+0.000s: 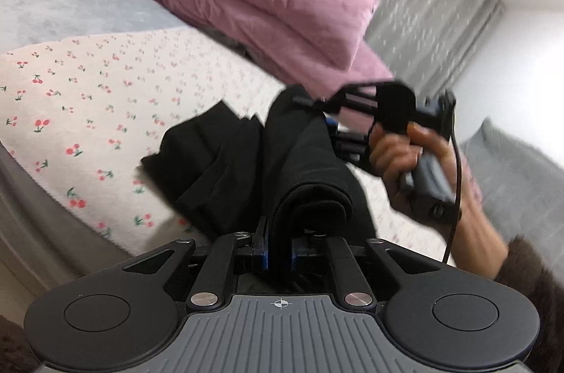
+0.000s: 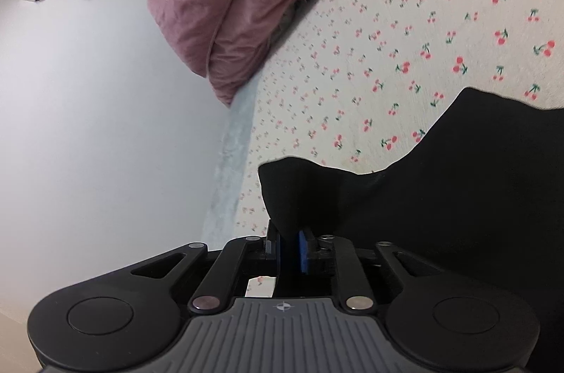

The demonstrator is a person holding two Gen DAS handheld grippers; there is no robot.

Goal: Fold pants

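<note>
The black pants (image 1: 225,158) lie bunched on the cherry-print bedsheet (image 1: 88,98). A thick rolled fold of them runs back into my left gripper (image 1: 278,232), whose blue pads are shut on it. In the right wrist view the pants (image 2: 458,196) fill the lower right, and a thin corner of them dips between the pads of my right gripper (image 2: 289,239), which stand apart without pressing it. From the left wrist view the right gripper (image 1: 319,115) sits at the pants' far edge, held by a hand (image 1: 398,154).
Two pink pillows (image 1: 268,2) are stacked at the head of the bed, against a white wall (image 2: 88,108). A grey blanket (image 1: 70,13) lies beyond the sheet (image 2: 405,38). A grey curtain (image 1: 423,2) and a grey cushion (image 1: 511,179) are on the right.
</note>
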